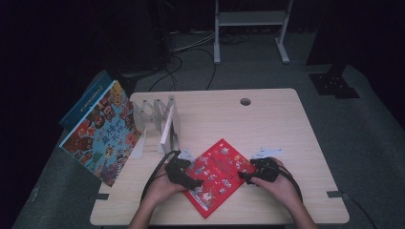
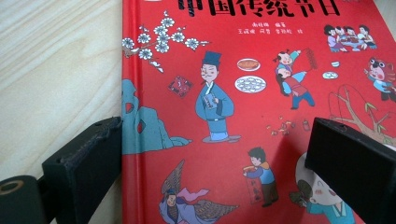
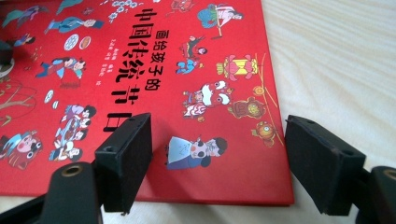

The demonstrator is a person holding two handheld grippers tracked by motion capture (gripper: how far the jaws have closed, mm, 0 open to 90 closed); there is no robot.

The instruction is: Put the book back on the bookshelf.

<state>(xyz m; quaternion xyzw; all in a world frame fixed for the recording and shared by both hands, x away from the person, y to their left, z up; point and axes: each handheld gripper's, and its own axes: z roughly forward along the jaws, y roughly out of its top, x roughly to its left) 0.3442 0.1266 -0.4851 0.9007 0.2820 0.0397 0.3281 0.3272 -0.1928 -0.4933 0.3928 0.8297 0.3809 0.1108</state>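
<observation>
A red picture book [image 1: 217, 177] with cartoon figures and black Chinese title lies flat near the table's front edge. My left gripper [image 1: 197, 182] rests at its left side and my right gripper [image 1: 242, 176] at its right side, each held by a hand. In the left gripper view the red book [image 2: 243, 116] runs under the left gripper [image 2: 215, 172]; its jaws stand wide apart, one beside the spine edge and one over the cover. In the right gripper view the right gripper [image 3: 224, 163] straddles a corner of the red book [image 3: 154, 70], jaws apart, one over the cover and one over bare table.
A white divider rack [image 1: 161, 119] stands on the table [image 1: 286, 124] at the back left. A large colourful book [image 1: 102, 136] leans off the left edge with a blue book [image 1: 85, 101] behind it. Small white cards [image 1: 267, 152] lie by the red book. A cable hole [image 1: 245, 101] sits at the back.
</observation>
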